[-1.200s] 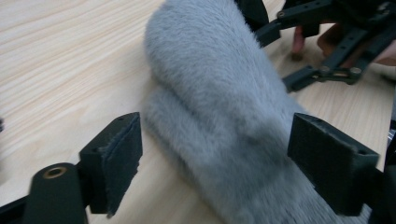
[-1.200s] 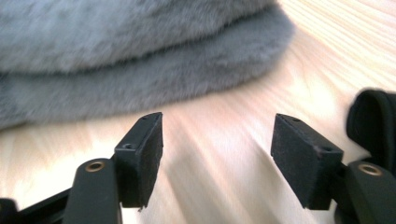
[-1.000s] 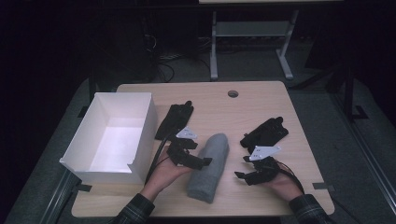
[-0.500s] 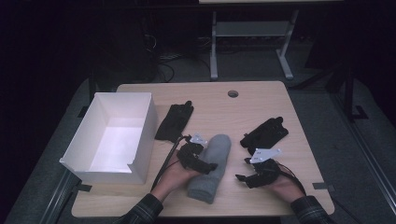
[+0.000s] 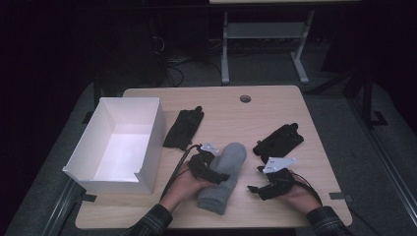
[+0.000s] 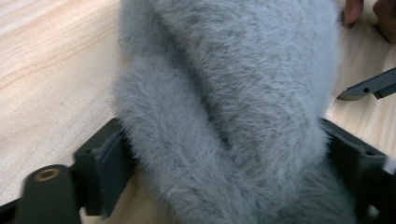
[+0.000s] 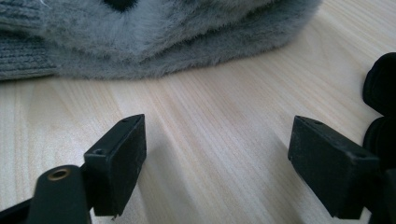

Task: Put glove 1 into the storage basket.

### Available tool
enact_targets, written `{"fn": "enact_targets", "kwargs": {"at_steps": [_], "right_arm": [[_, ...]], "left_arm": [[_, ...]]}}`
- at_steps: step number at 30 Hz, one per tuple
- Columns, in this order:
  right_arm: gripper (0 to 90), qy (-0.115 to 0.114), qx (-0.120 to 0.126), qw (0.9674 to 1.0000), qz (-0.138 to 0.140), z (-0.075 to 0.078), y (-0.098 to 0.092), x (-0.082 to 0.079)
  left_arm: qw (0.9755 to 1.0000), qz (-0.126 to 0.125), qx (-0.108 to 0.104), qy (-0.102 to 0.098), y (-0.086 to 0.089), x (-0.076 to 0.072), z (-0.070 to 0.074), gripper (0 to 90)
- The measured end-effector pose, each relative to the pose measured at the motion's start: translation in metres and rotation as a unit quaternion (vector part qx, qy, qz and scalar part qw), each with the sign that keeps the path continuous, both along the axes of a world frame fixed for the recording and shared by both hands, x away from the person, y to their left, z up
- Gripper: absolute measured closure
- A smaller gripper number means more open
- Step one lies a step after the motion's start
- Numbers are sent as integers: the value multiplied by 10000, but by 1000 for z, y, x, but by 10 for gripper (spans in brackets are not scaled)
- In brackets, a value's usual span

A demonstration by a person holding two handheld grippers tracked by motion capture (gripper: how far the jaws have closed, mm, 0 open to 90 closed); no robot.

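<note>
Two grippers are in your hands. Your left gripper [image 5: 212,168] sits at the 9 o'clock side of the grey fuzzy sock [image 5: 224,176], and in the left gripper view its jaws stand wide with the sock [image 6: 224,116] bulging between them; they have just been closing a little, and the fibres brush both pads, though you cannot tell whether the pads truly press. Your right gripper [image 5: 261,187] rests at the sock's 3 o'clock, apart from it, jaws spread over bare wood and holding nothing; they have just been opening.

One grey sock lies near the table's [image 5: 231,110] front edge, between your two hands, running from about 1 o'clock to 7 o'clock. It looks thick, plush and rolled or folded lengthwise, with a ribbed knit part [image 7: 23,46] showing in the right gripper view.

Two black gloves lie farther out: one black glove [image 5: 184,128] at the sock's 11 o'clock, the other black glove [image 5: 278,141] at its 2 o'clock. One white box [image 5: 147,135], open on top, stands at 9 o'clock, beyond the left gripper.
</note>
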State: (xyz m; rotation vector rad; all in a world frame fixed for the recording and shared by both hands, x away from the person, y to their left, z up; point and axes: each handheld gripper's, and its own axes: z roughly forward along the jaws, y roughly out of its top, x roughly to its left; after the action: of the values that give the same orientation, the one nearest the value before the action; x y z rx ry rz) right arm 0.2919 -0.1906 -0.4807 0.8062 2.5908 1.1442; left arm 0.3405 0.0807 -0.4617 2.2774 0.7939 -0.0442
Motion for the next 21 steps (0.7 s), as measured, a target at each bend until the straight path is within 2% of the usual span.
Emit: {"fn": "enact_targets", "kwargs": {"at_steps": [3,5,9,11,12,15,21], "right_arm": [[184,4,-3,10000,11,0,0,0],[182,4,-3,10000,12,0,0,0],[179,4,-5,10000,9,0,0,0],[179,4,-5,10000,9,0,0,0],[179,5,-5,10000,8,0,0,0],[179,6,-3,10000,9,0,0,0],[178,4,-5,10000,10,0,0,0]], "left_arm": [[9999,-51,-52,86,-1,-1,1,278],[9998,-101,37,139,-1,0,3,331],[9993,-200,62,324,-4,1,5,473],[9989,-303,187,296,-6,1,7,533],[9991,-275,182,284,-7,-1,8,564],[9989,-341,287,142,-10,-4,11,626],[9993,-318,78,173,-4,-4,16,655]]}}
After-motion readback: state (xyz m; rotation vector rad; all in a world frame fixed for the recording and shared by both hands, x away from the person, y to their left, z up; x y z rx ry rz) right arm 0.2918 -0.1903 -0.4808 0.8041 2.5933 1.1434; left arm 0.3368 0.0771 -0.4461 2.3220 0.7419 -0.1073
